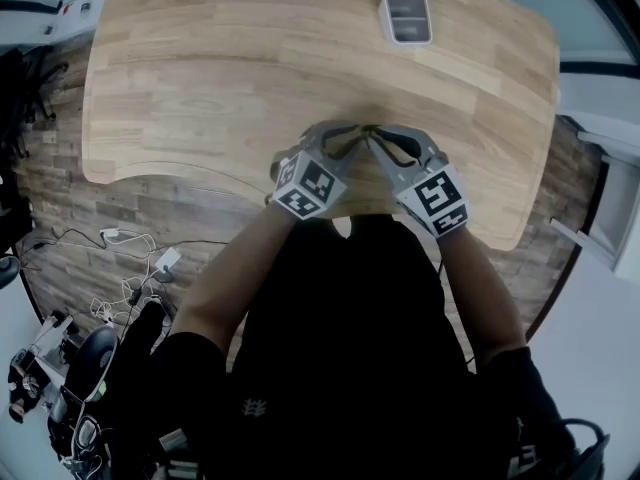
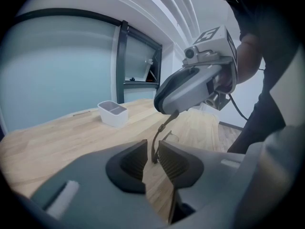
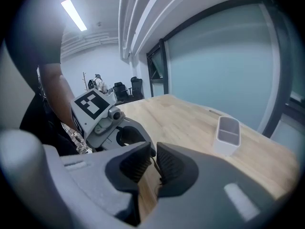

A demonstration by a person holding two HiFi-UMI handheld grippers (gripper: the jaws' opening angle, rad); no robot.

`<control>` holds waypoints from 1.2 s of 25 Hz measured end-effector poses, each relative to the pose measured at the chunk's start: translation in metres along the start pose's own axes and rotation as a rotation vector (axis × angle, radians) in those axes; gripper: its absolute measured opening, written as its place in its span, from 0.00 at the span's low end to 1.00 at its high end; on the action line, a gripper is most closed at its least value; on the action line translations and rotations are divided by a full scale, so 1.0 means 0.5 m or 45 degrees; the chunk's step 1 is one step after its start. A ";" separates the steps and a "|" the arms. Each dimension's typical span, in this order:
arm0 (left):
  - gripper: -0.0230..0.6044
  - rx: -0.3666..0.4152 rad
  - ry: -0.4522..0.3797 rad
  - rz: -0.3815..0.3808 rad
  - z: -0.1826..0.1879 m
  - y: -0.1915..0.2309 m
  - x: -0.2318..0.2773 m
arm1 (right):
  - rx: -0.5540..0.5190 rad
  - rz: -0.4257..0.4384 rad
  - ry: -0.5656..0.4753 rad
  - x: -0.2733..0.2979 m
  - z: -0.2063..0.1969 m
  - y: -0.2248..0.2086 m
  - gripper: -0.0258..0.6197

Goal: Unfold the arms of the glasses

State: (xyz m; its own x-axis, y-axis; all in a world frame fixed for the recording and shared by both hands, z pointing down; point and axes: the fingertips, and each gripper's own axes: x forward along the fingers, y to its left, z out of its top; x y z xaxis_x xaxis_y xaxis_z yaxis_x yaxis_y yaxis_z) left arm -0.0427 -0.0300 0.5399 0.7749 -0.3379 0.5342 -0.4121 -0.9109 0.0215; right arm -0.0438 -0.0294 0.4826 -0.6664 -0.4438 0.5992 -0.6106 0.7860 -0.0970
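Pale wooden surface (image 1: pixel 200 88) fills the head view. Over its near edge, the left gripper (image 2: pixel 152 150) shows, in its own view, jaws slightly spread around an arm of the glasses (image 2: pixel 161 130); the right gripper (image 3: pixel 152 163) pinches another thin part between its jaws.

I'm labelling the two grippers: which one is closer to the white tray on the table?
The right gripper, at the right in the head view: the white tray lies almost straight beyond it, while the left gripper sits further to the side.
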 end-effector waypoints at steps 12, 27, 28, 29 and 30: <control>0.17 -0.055 0.032 0.026 -0.040 -0.009 -0.021 | 0.044 -0.036 0.026 -0.010 -0.042 -0.065 0.09; 0.17 -0.132 0.093 0.058 -0.064 -0.052 0.008 | -0.094 0.095 0.344 0.032 -0.252 -0.124 0.17; 0.16 -0.134 0.098 0.058 -0.064 -0.055 0.012 | -0.119 0.107 0.366 0.036 -0.260 -0.124 0.17; 0.17 -0.137 0.100 0.060 -0.065 -0.058 0.014 | -0.142 0.118 0.387 0.041 -0.267 -0.123 0.17; 0.17 -0.142 0.102 0.062 -0.065 -0.060 0.016 | -0.162 0.124 0.406 0.045 -0.273 -0.122 0.17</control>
State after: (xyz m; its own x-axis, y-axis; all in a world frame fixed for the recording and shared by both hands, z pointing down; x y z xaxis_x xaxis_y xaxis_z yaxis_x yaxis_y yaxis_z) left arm -0.0398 0.0023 0.5707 0.7137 -0.3570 0.6026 -0.5022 -0.8605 0.0851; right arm 0.0367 -0.0286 0.6103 -0.5394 -0.2235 0.8118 -0.4794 0.8741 -0.0778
